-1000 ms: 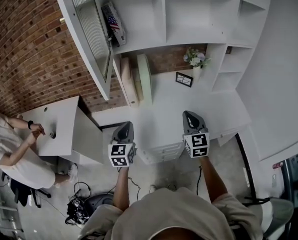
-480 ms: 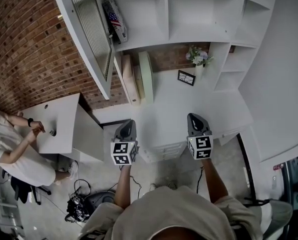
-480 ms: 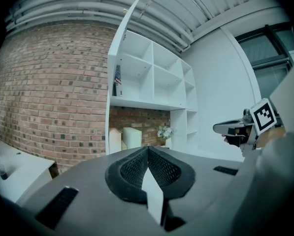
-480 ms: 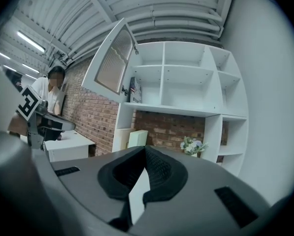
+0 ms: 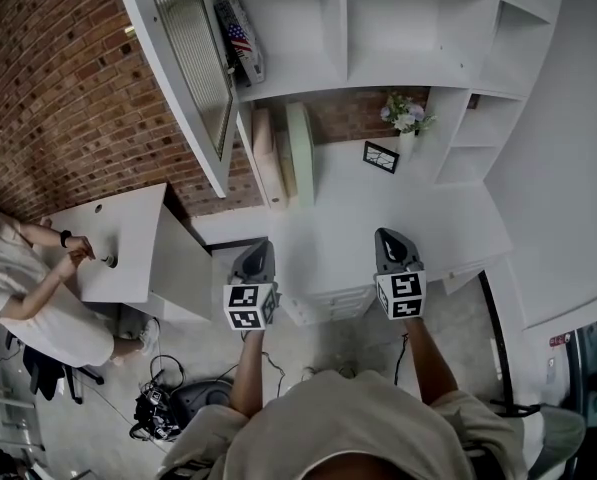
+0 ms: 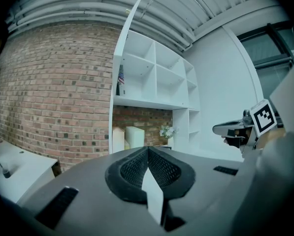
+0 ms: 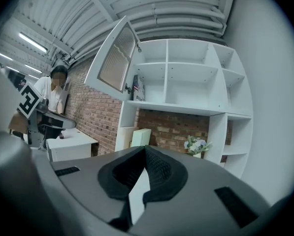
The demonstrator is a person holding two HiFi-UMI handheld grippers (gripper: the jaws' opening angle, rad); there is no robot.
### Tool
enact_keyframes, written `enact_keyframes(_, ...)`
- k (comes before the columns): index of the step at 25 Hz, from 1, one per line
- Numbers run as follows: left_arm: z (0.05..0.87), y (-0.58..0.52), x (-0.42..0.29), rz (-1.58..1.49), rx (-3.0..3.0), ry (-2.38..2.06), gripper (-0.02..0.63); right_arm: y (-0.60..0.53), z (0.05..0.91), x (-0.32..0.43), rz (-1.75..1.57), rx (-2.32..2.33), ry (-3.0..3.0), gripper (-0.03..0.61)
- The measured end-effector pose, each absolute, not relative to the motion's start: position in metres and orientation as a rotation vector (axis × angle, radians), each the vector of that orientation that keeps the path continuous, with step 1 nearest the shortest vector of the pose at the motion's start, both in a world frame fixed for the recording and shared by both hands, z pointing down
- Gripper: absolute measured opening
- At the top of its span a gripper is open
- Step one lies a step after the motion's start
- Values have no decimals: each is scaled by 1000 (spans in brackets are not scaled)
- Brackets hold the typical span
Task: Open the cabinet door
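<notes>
Brick wall (image 5: 68,88) | cabinet door (image 5: 190,63) open, up-left of left tool (image 5: 259,248) and right tool (image 5: 385,236), well apart | both closed; empty

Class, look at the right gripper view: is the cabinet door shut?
No, the cabinet door stands swung open, clear of the white shelves.

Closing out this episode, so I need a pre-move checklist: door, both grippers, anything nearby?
1. Cabinet door swung out from the shelves: ok.
2. Left gripper jaws together, nothing between them: ok.
3. Right gripper jaws together, nothing between them: ok.
4. Both grippers apart from the door, low in front of the counter: ok.
5. Person at the desk stands apart from the door: ok.
6. Door at its full stop: cannot tell.
</notes>
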State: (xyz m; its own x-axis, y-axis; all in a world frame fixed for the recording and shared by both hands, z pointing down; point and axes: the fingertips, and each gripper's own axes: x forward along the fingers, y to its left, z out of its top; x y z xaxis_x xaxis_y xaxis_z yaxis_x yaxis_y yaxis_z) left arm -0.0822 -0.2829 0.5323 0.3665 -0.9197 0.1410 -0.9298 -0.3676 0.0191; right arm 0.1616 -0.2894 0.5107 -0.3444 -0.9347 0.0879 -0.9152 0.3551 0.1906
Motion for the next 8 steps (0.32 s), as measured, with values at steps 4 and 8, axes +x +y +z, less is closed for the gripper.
enact_keyframes(4, 531, -282, -81, 159, 2512, -1707, 28, -289, 513, 163, -156, 1681, -2427, 12)
enact_keyframes(8, 533, -280, -82, 163, 2508, -1707, 28, -288, 514, 162, -157, 1681, -2425, 12)
